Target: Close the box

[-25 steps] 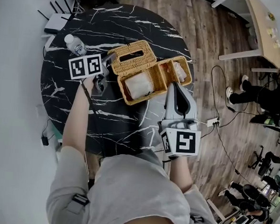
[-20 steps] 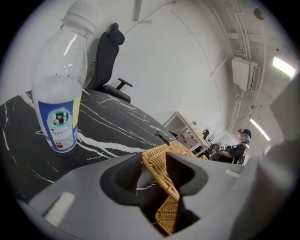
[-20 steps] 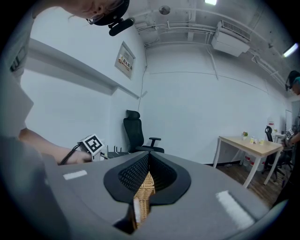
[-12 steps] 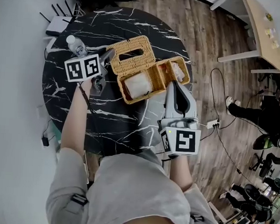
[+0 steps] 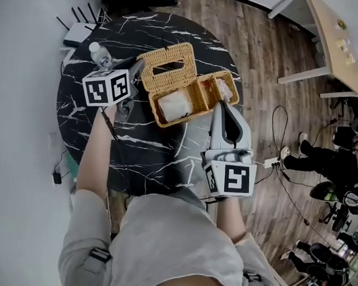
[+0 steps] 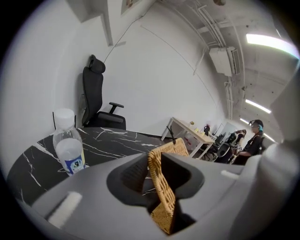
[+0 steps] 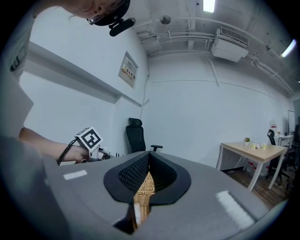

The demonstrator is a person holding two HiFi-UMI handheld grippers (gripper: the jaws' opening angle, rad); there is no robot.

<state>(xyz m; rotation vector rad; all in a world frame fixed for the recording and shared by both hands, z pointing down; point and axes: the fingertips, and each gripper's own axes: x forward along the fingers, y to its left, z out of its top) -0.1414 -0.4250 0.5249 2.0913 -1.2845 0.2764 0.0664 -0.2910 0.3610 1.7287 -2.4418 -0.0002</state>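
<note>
Head view: left gripper [image 5: 136,68], jaws just closed on lid [image 5: 167,64], has raised it; right gripper [image 5: 222,107] grips box [image 5: 200,102].

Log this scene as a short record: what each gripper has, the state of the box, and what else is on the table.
wicker box: open, on the black marble table
lid: open, not over the box
left gripper: jaws have just been closing, lid's edge clamped between them
right gripper: jaws shut on the box's wall
inside: white roll
also on table: water bottle, near the left gripper
</note>
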